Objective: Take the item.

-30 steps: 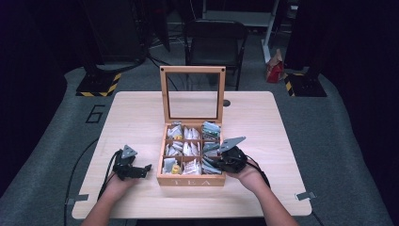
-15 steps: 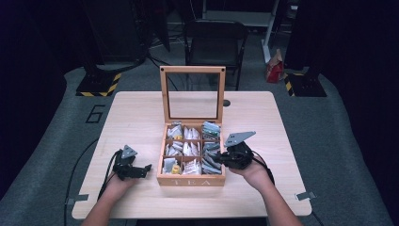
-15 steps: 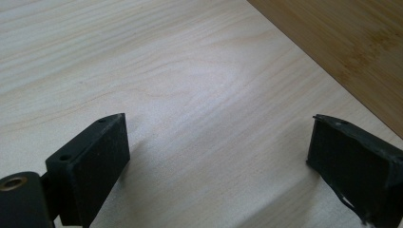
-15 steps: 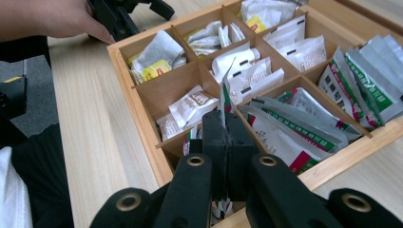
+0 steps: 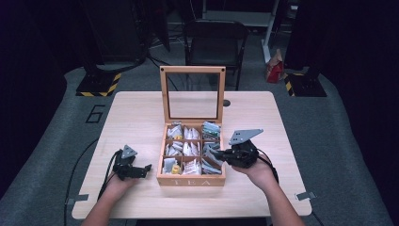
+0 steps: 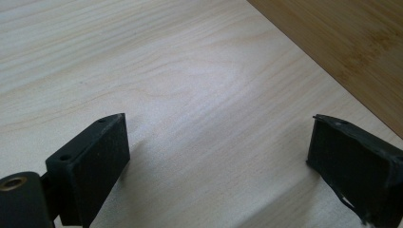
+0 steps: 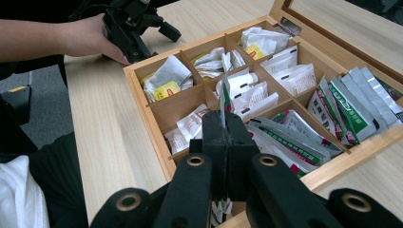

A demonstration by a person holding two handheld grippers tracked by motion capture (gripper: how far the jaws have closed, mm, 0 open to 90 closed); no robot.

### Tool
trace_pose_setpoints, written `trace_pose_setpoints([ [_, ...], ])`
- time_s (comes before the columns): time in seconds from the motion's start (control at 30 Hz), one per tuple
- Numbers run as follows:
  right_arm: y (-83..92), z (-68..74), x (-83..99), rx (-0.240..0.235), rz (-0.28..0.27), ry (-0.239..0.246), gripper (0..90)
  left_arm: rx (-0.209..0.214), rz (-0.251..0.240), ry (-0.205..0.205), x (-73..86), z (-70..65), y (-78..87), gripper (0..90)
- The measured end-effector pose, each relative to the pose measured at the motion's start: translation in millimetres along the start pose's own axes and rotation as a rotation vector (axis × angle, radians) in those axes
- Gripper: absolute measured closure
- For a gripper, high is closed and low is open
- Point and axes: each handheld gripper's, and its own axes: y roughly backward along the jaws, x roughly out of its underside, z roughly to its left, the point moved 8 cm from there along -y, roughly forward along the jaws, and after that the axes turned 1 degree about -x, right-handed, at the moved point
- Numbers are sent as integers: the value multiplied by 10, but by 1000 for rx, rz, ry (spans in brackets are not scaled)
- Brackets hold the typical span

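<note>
- The right gripper (image 7: pixel 222 128) has its jaws clamped on a flat tea sachet (image 7: pixel 221 102), seen edge-on in the right gripper view: a thin foil sliver, white with a touch of green and red print.
- The sachet stands on edge, its long axis running along the jaws, its free end pointing away from the hand toward the middle of the tea box (image 5: pixel 190 180).
- It hangs just above the box's near right compartment, over the other green-and-silver sachets (image 7: pixel 290 137) lying slanted there.
- In the high view the right gripper (image 5: pixel 225 154) sits at the box's right front corner, pointing left into it.
- The box is wooden, nine compartments, glass lid (image 5: pixel 192 92) upright, on the pale table (image 5: pixel 131 113).
- The left gripper (image 5: pixel 145 168) rests on the table just left of the box, jaws spread wide and empty.
</note>
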Motion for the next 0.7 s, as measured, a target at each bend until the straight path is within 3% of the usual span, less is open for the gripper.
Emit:
trace_pose_setpoints([
  [0.57, 153, -177, 70, 69, -3, -7, 896, 0, 0, 1, 0, -1, 0, 62],
  [0.7, 205, -232, 90, 87, -5, -28, 896, 1, 0, 1, 0, -1, 0, 62],
])
